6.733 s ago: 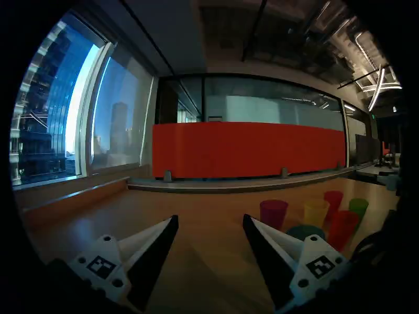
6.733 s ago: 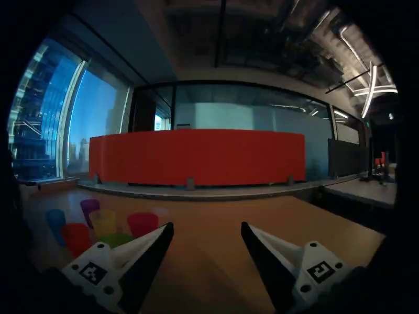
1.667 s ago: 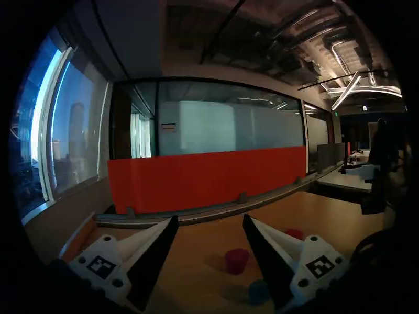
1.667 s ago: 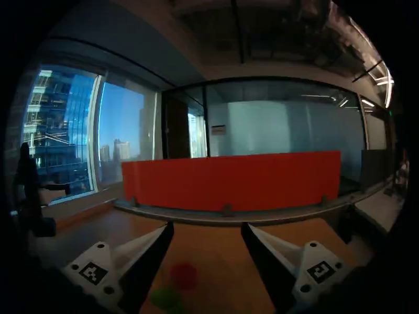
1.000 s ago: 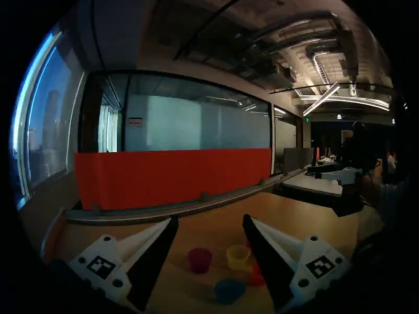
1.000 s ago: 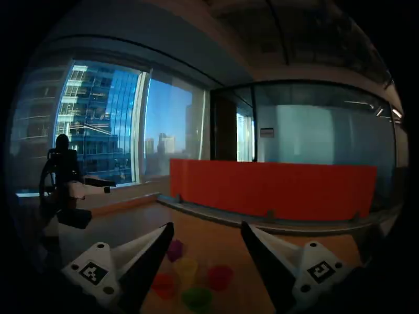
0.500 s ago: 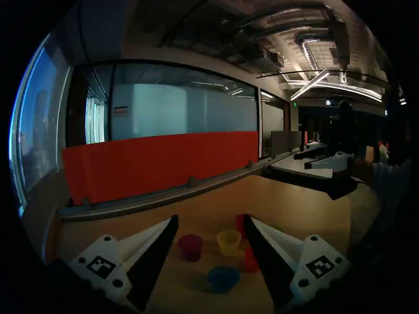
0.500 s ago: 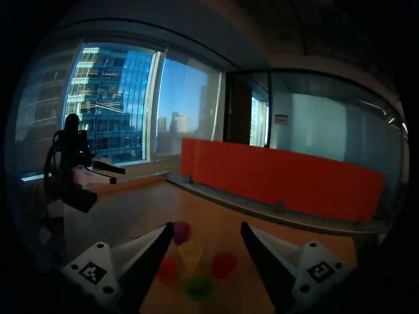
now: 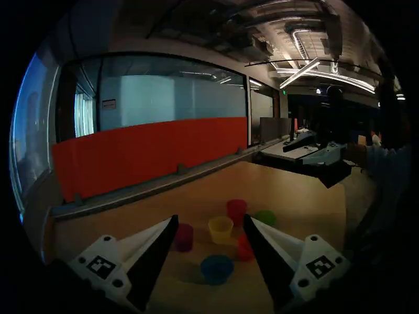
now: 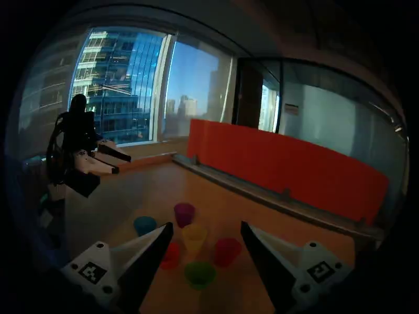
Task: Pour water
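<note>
A long wooden desk (image 9: 298, 196) runs through a dim office, with an orange-red partition (image 9: 146, 152) along its far edge and tall windows (image 10: 120, 83) looking onto city towers. 6 plastic cups (image 10: 194, 236) stand upright and close together on the desk. In the left gripper view the yellow cup (image 9: 220, 229) is in the middle, the red cup (image 9: 236, 209) at its 1 o'clock, the green cup (image 9: 265, 217) at 2 o'clock, the purple cup (image 9: 183, 236) at 9 o'clock, the blue cup (image 9: 217, 268) at 6 o'clock, and an orange-red cup (image 9: 242, 250) at 4 o'clock, partly hidden behind a finger.

The left hand-held gripper (image 9: 210, 219) hangs above the cluster with its fingers spread wide and nothing between them. The right hand-held gripper (image 10: 206, 225) is equally wide open and empty, looking down on the same cups from the opposite side. Each one also shows far off in the other's view, raised well above the desk.

By my reading the task has hardly begun. No cup is lifted, gripped or tilted, and no water shows on the desk. The light is too low to tell which cup, if any, holds water. All of the work is left: close on 1 cup, carry it over another, and tip it.
</note>
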Demonstrator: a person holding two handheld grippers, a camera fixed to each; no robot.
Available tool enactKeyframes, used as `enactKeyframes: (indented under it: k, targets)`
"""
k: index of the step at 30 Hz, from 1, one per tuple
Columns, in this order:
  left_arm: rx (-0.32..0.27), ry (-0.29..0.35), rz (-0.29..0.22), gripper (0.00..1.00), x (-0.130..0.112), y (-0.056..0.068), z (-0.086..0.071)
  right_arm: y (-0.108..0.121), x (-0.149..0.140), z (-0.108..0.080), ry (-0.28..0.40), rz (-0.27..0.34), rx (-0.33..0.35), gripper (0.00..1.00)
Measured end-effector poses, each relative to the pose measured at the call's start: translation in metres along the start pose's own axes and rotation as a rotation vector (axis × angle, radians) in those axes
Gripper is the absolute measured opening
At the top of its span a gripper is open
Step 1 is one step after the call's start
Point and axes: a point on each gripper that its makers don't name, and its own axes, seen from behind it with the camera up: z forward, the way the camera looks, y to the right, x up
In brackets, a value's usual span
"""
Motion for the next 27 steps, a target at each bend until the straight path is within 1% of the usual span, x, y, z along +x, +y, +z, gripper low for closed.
enactKeyframes:
  k: [5, 12, 20, 27]
  targets:
    - [-0.012, -0.041, 0.012, 0.91, -0.017, 0.005, 0.008, -0.004, -0.01, 0.003, -0.024, -0.006, 0.015, 1.0]
    - [-0.021, -0.082, 0.014, 0.91, -0.041, 0.009, 0.017, -0.007, -0.031, 0.013, -0.06, -0.003, 0.034, 1.0]
    - [-0.028, -0.134, 0.008, 0.91, -0.073, 0.01, 0.027, -0.009, -0.064, 0.026, -0.12, -0.003, 0.049, 1.0]
    - [-0.034, -0.174, -0.015, 0.91, -0.101, 0.01, 0.033, -0.011, -0.096, 0.036, -0.171, 0.001, 0.059, 1.0]
